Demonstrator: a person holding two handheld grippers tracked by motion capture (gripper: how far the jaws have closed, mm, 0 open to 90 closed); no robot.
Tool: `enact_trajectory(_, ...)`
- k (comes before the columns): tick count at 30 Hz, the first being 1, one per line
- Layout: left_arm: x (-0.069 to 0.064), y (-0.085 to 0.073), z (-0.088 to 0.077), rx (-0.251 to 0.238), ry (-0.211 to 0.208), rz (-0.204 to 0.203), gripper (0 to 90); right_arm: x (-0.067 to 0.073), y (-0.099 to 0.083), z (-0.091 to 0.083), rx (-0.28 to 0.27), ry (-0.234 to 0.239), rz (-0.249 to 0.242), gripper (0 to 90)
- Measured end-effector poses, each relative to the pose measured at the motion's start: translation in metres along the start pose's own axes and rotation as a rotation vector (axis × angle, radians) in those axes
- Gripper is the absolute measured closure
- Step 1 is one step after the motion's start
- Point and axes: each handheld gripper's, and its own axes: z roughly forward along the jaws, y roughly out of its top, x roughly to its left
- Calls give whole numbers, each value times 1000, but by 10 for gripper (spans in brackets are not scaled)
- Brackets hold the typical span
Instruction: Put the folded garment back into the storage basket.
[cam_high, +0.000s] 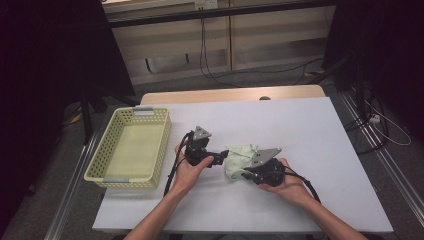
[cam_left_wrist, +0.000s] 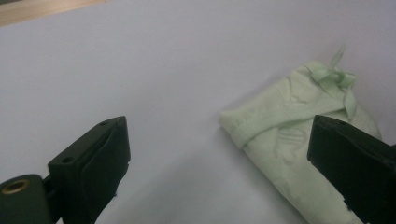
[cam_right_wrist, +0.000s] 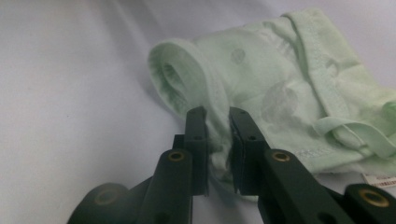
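The high view looks forward and down over the whole white rectangular counter (cam_high: 310, 150). Both gripper views sit low and close. All three share the pale green folded cloth garment (cam_high: 239, 157) (cam_left_wrist: 299, 140) (cam_right_wrist: 280, 93).

basket (cam_high: 131, 149) | pale yellow | on white table (cam_high: 310, 130), left side

You have two claws, the left claw (cam_high: 219, 159) and the right claw (cam_high: 243, 174), at the frame's centre, one pale green garment (cam_high: 239, 159) between them, and one yellow basket (cam_high: 107, 151) at left on one worktop (cam_high: 310, 150).
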Motion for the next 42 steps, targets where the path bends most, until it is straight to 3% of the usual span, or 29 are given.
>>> enact_trajectory(7, 3, 10, 12, 39, -6, -32, 67, 2, 4, 1, 1, -5, 27, 824)
enact_trajectory(12, 3, 14, 19, 55, -38, -48, 72, 5, 9, 2, -18, 15, 43, 829)
enact_trajectory(16, 4, 14, 22, 77, -58, -60, 145, 7, 11, 2, -28, 37, 56, 829)
enact_trajectory(22, 7, 11, 28, 100, -84, -75, 291, 7, 9, 6, -21, 21, 49, 825)
enact_trajectory(24, 9, 11, 30, 95, -87, -93, 298, 7, 9, 7, -19, 5, 40, 823)
enact_trajectory(32, 8, 8, 38, 117, -130, -115, 382, 4, 6, 7, -17, 17, 52, 789)
enact_trajectory(36, 4, 6, 44, 132, -157, -120, 470, 4, 6, 6, -20, 30, 64, 734)
enact_trajectory(40, 2, 5, 46, 147, -177, -125, 628, 3, 6, 3, -23, 44, 72, 638)
enact_trajectory(42, 0, 5, 47, 153, -182, -106, 720, 4, 6, 0, -33, 41, 80, 584)
